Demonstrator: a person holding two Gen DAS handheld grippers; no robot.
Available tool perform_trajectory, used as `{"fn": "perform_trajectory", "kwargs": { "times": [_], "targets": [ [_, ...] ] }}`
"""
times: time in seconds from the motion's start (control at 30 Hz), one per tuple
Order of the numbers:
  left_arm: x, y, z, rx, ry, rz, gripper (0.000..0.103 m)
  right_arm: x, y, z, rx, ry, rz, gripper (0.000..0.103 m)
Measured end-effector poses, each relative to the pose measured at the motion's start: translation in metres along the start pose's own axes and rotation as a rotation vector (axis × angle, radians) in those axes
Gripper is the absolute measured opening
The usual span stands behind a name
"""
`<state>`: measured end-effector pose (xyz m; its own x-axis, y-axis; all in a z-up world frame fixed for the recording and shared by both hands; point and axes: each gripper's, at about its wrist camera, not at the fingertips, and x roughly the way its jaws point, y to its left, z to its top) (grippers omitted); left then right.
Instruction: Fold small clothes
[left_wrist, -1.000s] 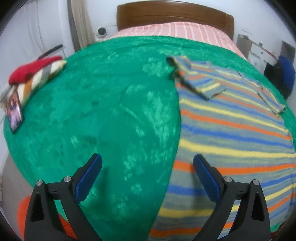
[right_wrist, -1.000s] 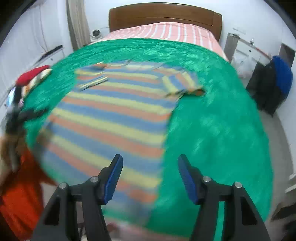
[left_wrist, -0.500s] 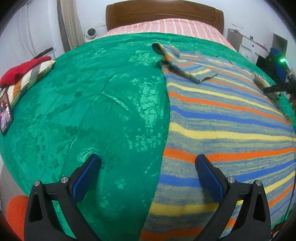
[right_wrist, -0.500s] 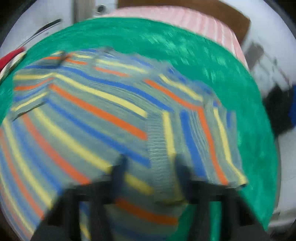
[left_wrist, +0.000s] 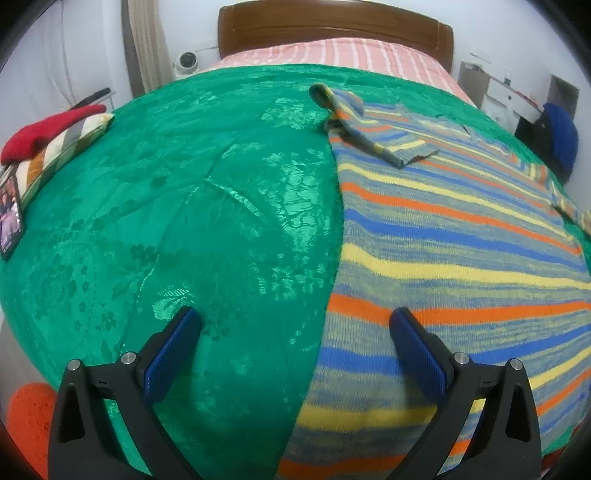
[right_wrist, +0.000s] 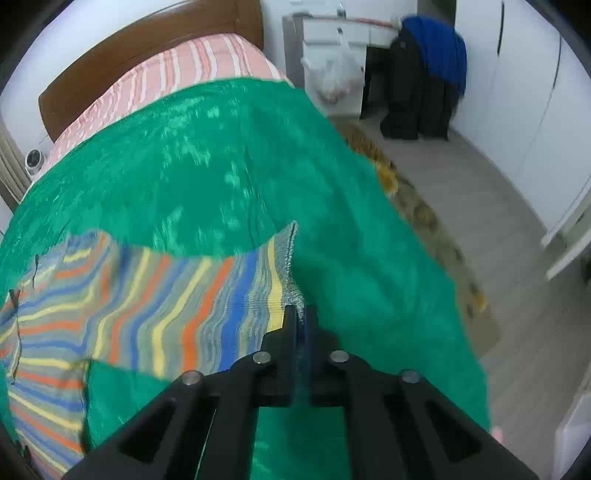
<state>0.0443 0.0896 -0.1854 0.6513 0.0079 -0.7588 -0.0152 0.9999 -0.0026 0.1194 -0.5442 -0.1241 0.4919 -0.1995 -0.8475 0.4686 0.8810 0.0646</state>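
A striped knit sweater (left_wrist: 461, 236) in orange, blue, yellow and grey lies spread on a green bedspread (left_wrist: 184, 206). Its left sleeve (left_wrist: 373, 125) is folded across the chest. My left gripper (left_wrist: 295, 325) is open and empty, low over the sweater's left hem edge, one finger over the bedspread and one over the knit. My right gripper (right_wrist: 301, 314) is shut on the cuff of the sweater's right sleeve (right_wrist: 207, 295) and holds the sleeve lifted and stretched above the bedspread (right_wrist: 236, 162).
A striped pillow with a red cloth (left_wrist: 51, 136) and a photo frame (left_wrist: 9, 214) lie at the bed's left edge. A wooden headboard (left_wrist: 332, 29) stands behind. Dark and blue clothes (right_wrist: 428, 74) and a floor rug (right_wrist: 424, 221) are to the right.
My right gripper went from open over the sweater to shut on the right sleeve's cuff, which it has lifted out to the side. My left gripper drifted slightly forward and stays open.
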Motion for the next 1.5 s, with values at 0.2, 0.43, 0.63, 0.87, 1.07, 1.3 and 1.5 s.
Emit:
{"fn": "perform_trajectory", "kwargs": {
  "times": [0.2, 0.43, 0.63, 0.87, 1.07, 1.3, 1.5],
  "targets": [
    [0.000, 0.000, -0.001, -0.004, -0.002, 0.004, 0.103, 0.024, -0.016, -0.020, 0.085, 0.058, -0.005, 0.003],
    [0.002, 0.000, -0.003, -0.009, -0.011, 0.001, 0.103, 0.033, -0.011, -0.020, 0.068, 0.062, -0.026, 0.003],
    [0.004, 0.002, -0.002, -0.015, -0.009, -0.005, 0.103, 0.032, -0.006, -0.022, 0.030, 0.060, -0.048, 0.003],
    [0.004, 0.003, -0.002, -0.014, -0.017, -0.012, 0.103, 0.011, -0.031, -0.028, 0.177, 0.015, 0.041, 0.023],
    [0.005, -0.001, -0.002, -0.025, -0.026, 0.005, 0.103, -0.019, -0.067, -0.043, 0.420, 0.032, 0.309, 0.026],
    [0.005, -0.001, -0.002, -0.014, -0.029, -0.002, 0.103, 0.022, -0.050, -0.058, 0.490, 0.156, 0.374, 0.026],
    [0.005, -0.001, -0.003, -0.009, -0.033, -0.002, 0.103, 0.005, -0.054, -0.056, 0.406, 0.098, 0.229, 0.003]
  ]
}}
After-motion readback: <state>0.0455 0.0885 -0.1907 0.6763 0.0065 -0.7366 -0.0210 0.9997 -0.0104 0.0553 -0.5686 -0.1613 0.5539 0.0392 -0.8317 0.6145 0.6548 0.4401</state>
